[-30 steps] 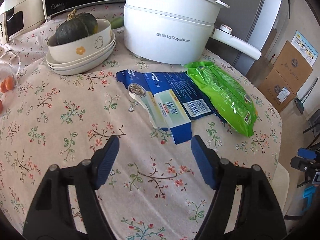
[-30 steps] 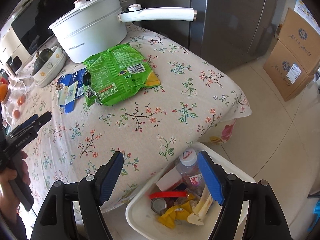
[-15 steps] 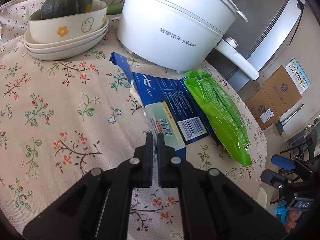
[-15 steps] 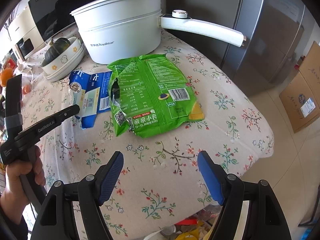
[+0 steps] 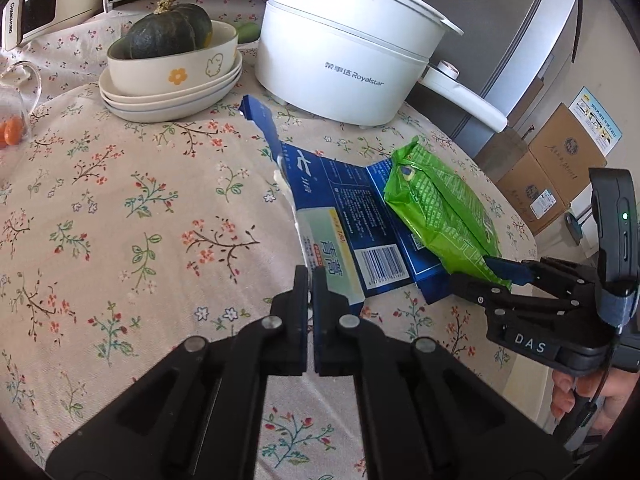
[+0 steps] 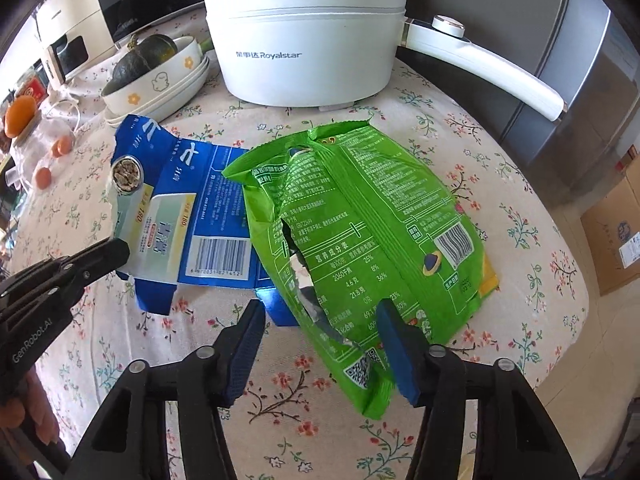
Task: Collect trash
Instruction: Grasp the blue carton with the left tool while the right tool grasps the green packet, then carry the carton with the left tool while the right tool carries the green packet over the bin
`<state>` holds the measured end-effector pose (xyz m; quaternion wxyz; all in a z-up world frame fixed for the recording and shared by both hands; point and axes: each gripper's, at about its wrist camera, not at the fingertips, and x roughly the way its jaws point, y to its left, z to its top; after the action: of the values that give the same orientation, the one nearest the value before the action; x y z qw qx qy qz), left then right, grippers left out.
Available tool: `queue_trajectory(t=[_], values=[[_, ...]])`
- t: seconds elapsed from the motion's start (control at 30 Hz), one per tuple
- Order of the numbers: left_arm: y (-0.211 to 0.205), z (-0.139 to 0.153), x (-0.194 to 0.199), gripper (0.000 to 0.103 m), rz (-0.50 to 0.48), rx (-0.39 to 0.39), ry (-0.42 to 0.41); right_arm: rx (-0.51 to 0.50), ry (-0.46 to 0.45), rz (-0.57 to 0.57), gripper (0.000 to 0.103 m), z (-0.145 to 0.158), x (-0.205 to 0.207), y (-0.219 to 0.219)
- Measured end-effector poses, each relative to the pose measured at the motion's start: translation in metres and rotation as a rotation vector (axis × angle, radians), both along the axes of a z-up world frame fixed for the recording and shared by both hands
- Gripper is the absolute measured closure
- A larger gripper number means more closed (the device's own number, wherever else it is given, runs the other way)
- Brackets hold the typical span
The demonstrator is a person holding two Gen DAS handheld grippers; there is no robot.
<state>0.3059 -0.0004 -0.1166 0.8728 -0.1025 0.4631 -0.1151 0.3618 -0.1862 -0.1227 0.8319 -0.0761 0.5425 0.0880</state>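
Note:
A flattened blue carton [image 5: 360,216] [image 6: 216,216] lies on the floral tablecloth, and a torn green snack bag [image 5: 440,208] [image 6: 360,216] overlaps its right side. My left gripper [image 5: 310,280] [image 6: 120,252] is shut on the carton's near-left edge, which is tilted up off the cloth. My right gripper [image 6: 320,312] [image 5: 488,274] straddles the near end of the green bag. Its jaws are closing with the bag between them. The right pad is against the bag, and the left pad still stands apart from it.
A white electric pot [image 5: 352,48] with a long handle [image 6: 480,64] stands behind the trash. A bowl holding a dark squash [image 5: 172,60] sits on stacked plates at the back left. Oranges in a clear bag [image 6: 40,148] lie far left. Cardboard boxes [image 5: 552,168] stand on the floor past the table's right edge.
The left gripper shut on the carton's edge and raised it. The right gripper came from over the white bin onto the table, reached the green bag, and its jaws narrowed.

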Motion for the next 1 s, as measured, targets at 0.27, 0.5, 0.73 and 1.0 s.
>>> queue_trajectory(t=[0.27,0.5,0.73,1.0], values=[[0.006,0.021,-0.037,0.101,-0.026,0.060,-0.032,0.023,-0.003,0.094,0.099,0.009,-0.025,0.017],[0.021,0.042,-0.065,0.101,0.005,0.046,-0.048,0.066,-0.017,0.111,0.100,0.036,-0.061,0.019],[0.032,0.058,-0.098,0.102,0.040,0.062,-0.076,0.145,-0.073,0.117,0.101,0.075,-0.099,0.018],[0.042,0.070,-0.130,0.102,0.060,0.047,-0.102,0.174,-0.102,0.064,0.101,0.094,-0.131,-0.002]])
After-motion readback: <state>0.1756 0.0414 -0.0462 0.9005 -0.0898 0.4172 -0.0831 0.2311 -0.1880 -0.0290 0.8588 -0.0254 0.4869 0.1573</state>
